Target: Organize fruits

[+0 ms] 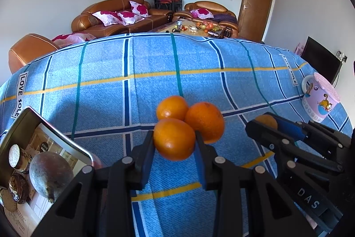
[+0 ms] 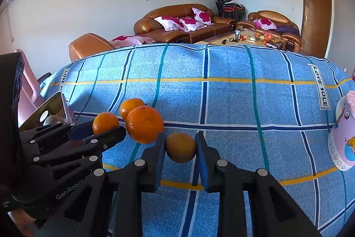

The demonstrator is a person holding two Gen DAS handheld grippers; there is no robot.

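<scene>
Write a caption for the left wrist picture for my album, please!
Left gripper squeezes an orange beside two more oranges on the blue checked cloth.

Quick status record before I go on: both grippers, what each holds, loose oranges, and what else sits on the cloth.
left gripper: shut on a bright orange
right gripper: shut on a duller orange
loose oranges: two on the cloth, far one and near one, touching
tray: left edge, holds a brownish round fruit
mug: pink, right edge
surface: blue checked cloth
</scene>
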